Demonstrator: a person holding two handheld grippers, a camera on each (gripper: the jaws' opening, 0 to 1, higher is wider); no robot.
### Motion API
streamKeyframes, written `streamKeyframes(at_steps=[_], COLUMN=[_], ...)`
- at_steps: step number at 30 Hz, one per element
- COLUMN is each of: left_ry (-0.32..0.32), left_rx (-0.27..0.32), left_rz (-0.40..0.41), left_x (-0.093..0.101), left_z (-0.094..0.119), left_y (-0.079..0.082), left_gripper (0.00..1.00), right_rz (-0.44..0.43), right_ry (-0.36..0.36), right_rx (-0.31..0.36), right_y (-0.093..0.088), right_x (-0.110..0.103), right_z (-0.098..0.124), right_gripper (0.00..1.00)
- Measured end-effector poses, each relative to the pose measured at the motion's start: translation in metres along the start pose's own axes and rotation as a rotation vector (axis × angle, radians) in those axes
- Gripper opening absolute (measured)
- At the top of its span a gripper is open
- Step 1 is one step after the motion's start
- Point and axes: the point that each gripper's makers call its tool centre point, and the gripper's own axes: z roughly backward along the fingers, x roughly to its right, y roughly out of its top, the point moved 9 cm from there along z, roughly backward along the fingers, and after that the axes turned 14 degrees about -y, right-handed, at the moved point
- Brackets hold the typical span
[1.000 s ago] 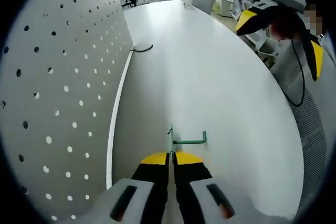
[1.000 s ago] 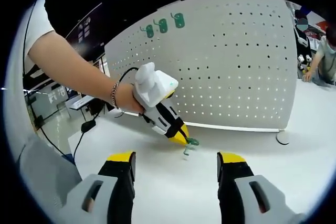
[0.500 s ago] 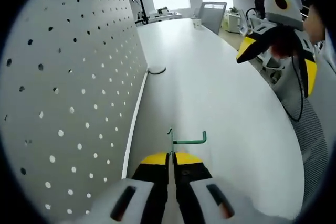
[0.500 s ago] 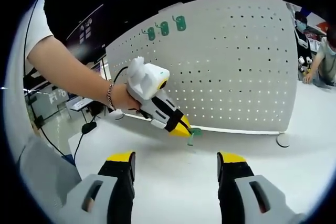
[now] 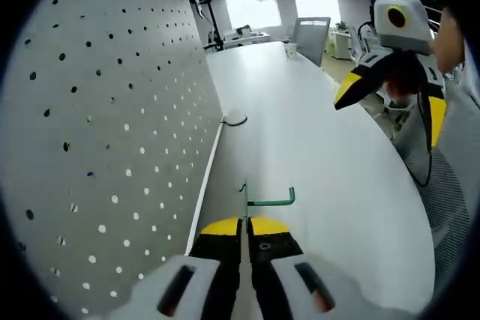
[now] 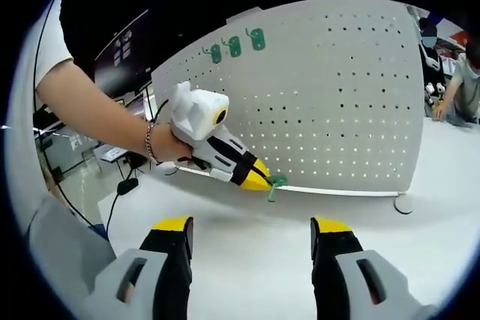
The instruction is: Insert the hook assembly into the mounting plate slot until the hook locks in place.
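In the left gripper view, the left gripper (image 5: 245, 231) has its two yellow-tipped jaws pressed together on one small green metal hook with a flat back plate (image 5: 264, 201), whose arm sticks out to the right above the jaw tips. One white perforated pegboard panel (image 5: 97, 148) stands along the left, its lower edge meeting the long white table (image 5: 322, 162) just beside the hook. The table surface runs open and bare to the right and far ahead. The right gripper (image 5: 390, 58) hangs at upper right, well apart.

In the right gripper view, the right gripper (image 6: 251, 249) shows two jaws standing wide apart, nothing between them. Beyond, the left gripper (image 6: 264, 179) holds the green hook (image 6: 274, 183) close to the pegboard's (image 6: 337, 103) lower edge. Three green hooks (image 6: 235, 44) already hang in a row near the panel's top. A person's bare forearm (image 6: 97, 114) reaches in from the left. Bare table (image 6: 247, 219) lies between the jaws and the panel.
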Motion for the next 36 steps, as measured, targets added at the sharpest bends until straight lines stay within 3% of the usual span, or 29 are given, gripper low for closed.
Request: streamKeyframes(at_steps=[16, 23, 36], left_ry=[0.094, 0.109, 0.153], left_rx=[0.11, 0.135, 0.237], left_rz=[0.004, 0.015, 0.06], left_x=[0.007, 0.014, 0.025], left_z=[0.025, 0.032, 0.046], left_y=[0.012, 0.011, 0.016], left_gripper=[0.03, 0.03, 0.03], right_rz=[-0.005, -0.01, -0.02], right_ry=[0.006, 0.009, 0.013], right_rx=[0.025, 0.039, 0.068], right_y=[0.008, 0.01, 0.018], right_x=[-0.004, -0.005, -0.007], right_z=[0.001, 0.001, 0.003], right_gripper=[0.62, 0.62, 0.62])
